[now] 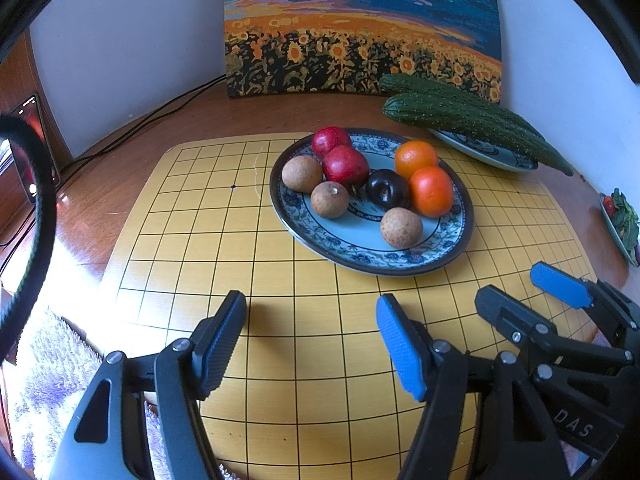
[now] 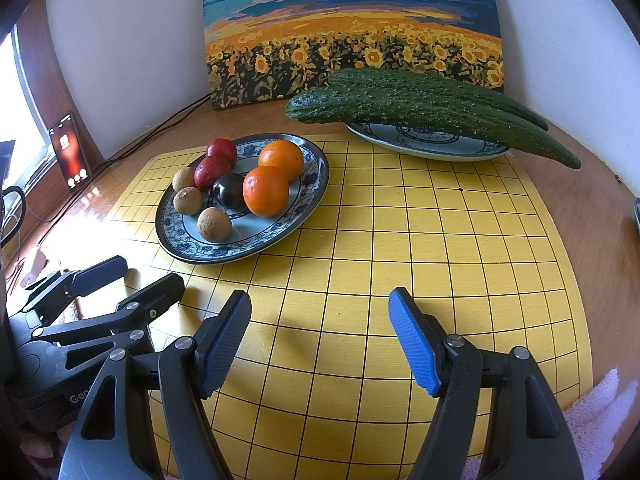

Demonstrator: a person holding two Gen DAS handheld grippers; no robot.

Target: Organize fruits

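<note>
A blue-patterned plate [image 1: 360, 265] [image 2: 240, 255] holds two oranges [image 1: 431, 191] [image 2: 265, 191], two red plums [image 1: 346, 165] [image 2: 212, 172], a dark plum [image 1: 386, 188] [image 2: 229, 190] and three brown longans [image 1: 401, 227] [image 2: 214, 224]. My left gripper [image 1: 312, 340] [image 2: 132, 284] hovers open over the board, short of the plate, nothing between its fingers. To its right, my right gripper [image 2: 320, 340] [image 1: 532, 300] is open as well and empty, with the plate ahead to its left.
Everything sits on a yellow gridded board [image 1: 280, 380] [image 2: 400, 240] on a wooden table. Two cucumbers [image 1: 460, 116] [image 2: 420, 108] lie across a second plate [image 1: 480, 152] [image 2: 432, 151] at the back right. A sunflower painting [image 2: 352, 32] leans on the wall. Cables [image 1: 160, 116] and a phone [image 2: 70, 152] are at the left.
</note>
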